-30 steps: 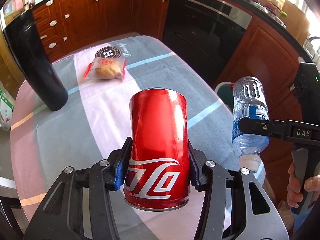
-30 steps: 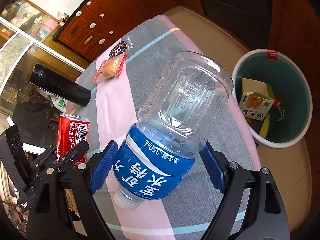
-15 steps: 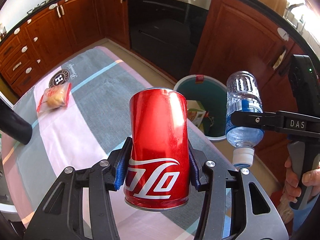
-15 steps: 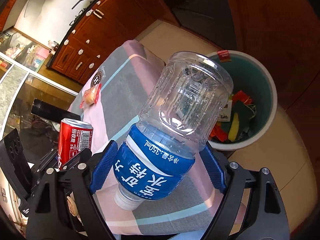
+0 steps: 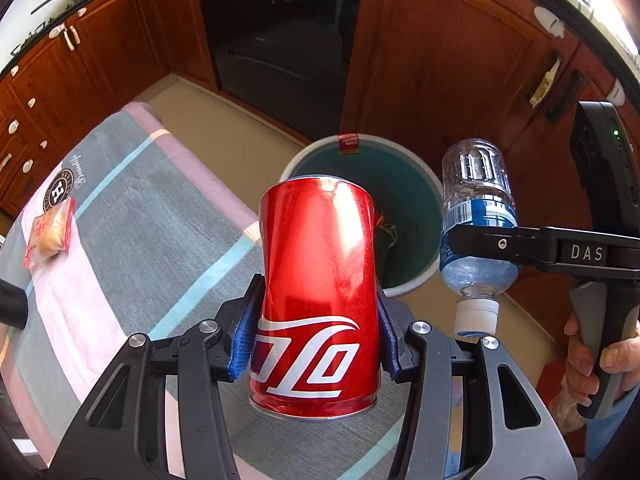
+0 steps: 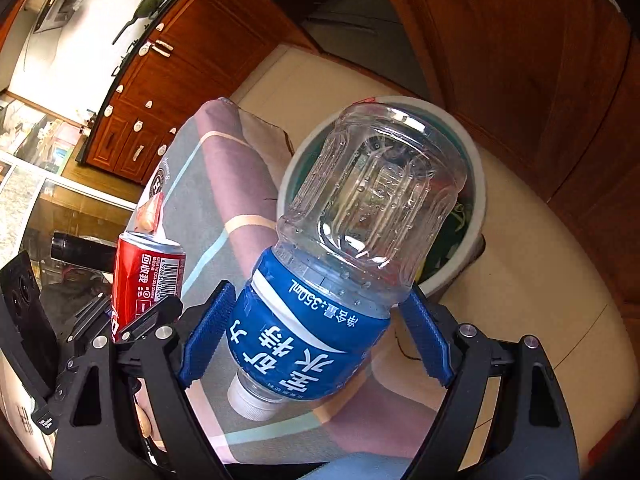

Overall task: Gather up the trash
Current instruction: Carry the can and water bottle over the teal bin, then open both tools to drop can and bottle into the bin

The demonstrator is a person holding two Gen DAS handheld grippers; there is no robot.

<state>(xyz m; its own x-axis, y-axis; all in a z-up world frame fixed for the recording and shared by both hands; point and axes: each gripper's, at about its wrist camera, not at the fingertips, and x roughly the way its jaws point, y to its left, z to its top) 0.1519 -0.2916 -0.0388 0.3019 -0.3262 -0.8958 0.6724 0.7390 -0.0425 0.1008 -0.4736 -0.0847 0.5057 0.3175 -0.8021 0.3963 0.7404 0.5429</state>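
red aluminium can (image 5: 318, 280): white script | clear plastic bottle (image 6: 360, 248): blue label, white cap | round bin (image 5: 408, 284): teal inside, white rim | tablecloth (image 5: 132, 220): grey-pink stripes

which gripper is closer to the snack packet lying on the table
Left. The left gripper, clamping the red can, is over the table's near end, toward the snack packet. The right gripper, with the water bottle, is farther, nearer the bin.

reddish wooden cabinets (image 5: 448, 60) and a dark oven (image 5: 280, 40) ring a beige floor (image 6: 540, 280) under bright daylight.
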